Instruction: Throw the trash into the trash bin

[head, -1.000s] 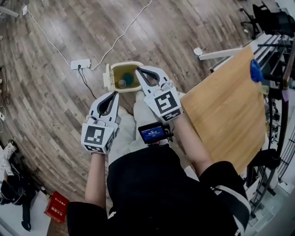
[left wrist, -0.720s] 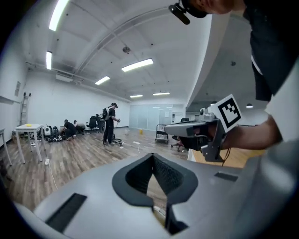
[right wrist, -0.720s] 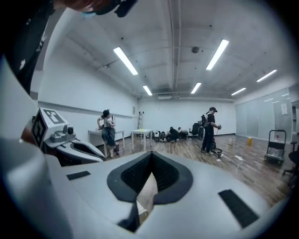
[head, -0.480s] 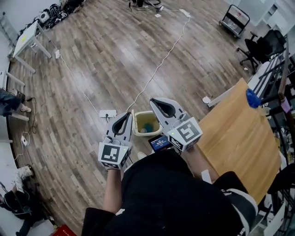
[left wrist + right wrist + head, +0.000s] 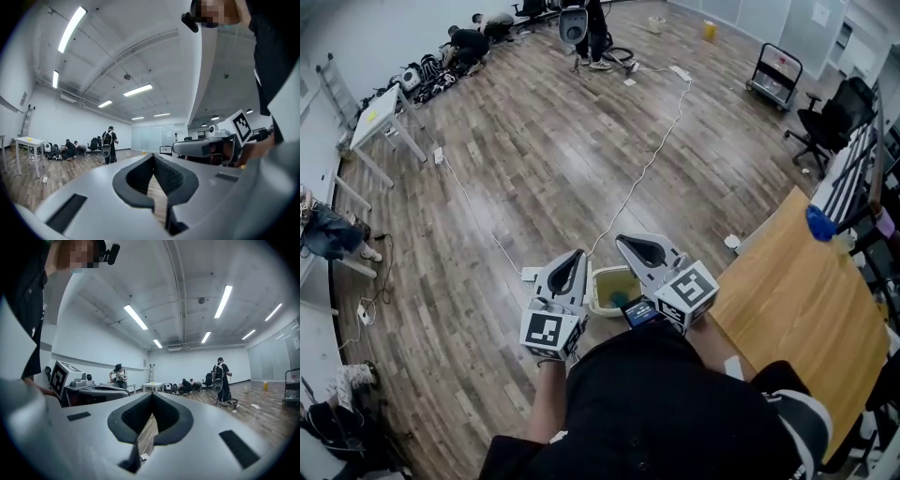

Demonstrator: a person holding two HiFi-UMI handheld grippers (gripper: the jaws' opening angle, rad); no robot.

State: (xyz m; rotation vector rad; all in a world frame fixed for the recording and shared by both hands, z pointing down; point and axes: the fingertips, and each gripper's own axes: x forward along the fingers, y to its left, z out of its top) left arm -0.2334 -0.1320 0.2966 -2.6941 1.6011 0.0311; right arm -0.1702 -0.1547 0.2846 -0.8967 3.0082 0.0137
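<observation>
The cream trash bin (image 5: 602, 281) stands open on the wood floor, with a blue piece of trash (image 5: 617, 298) inside. It shows between my two grippers in the head view. My left gripper (image 5: 577, 254) is held level just left of the bin, jaws shut and empty. My right gripper (image 5: 624, 241) is level just right of it, also shut with nothing between the jaws. In the left gripper view the shut left gripper (image 5: 153, 156) points across the room, with the right gripper (image 5: 206, 147) beside it. The right gripper view shows the right gripper (image 5: 151, 394) shut too.
A wooden table (image 5: 797, 300) with a blue object (image 5: 818, 223) stands at the right. A white cable (image 5: 647, 169) runs across the floor to a power strip (image 5: 532, 274). Farther off are a small white table (image 5: 380, 117), a cart (image 5: 773, 70), an office chair (image 5: 825, 131) and people (image 5: 581, 23).
Both grippers have risen from over the bin and turned level. The head view has tilted up, so the bin looks smaller and more of the room shows.
</observation>
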